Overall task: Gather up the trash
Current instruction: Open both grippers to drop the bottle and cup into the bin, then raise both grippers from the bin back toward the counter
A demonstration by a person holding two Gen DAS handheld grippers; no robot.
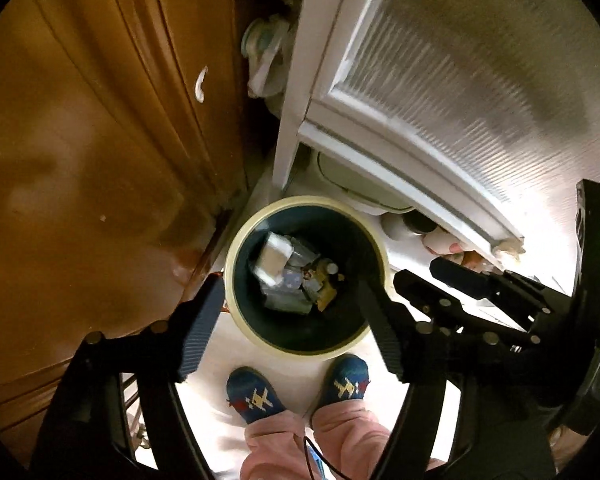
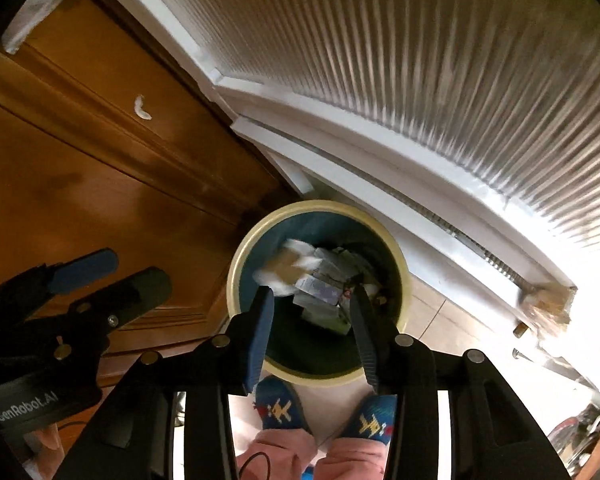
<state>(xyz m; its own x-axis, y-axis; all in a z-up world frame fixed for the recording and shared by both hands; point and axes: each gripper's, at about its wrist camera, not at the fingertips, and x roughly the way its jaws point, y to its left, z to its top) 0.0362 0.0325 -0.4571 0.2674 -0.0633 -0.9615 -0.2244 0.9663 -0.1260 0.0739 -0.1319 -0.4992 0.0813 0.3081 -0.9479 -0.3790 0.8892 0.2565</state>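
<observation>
We look down into a round bin point(image 1: 236, 280) with a cream rim and dark lining. The trash point(image 1: 296, 280), crumpled white paper and what may be packets, lies in its bottom. The bin stands on pale floor point(image 1: 216, 344) in a corner, between a wooden cabinet point(image 1: 80, 160) and a white door point(image 1: 440, 80). Our left gripper point(image 1: 290, 320) and right gripper point(image 2: 310, 320) hang above it, both spread and holding nothing.

Left gripper point(image 1: 288, 320) and right gripper point(image 2: 312, 320) side by side, pointing down, jaws spread, empty.
</observation>
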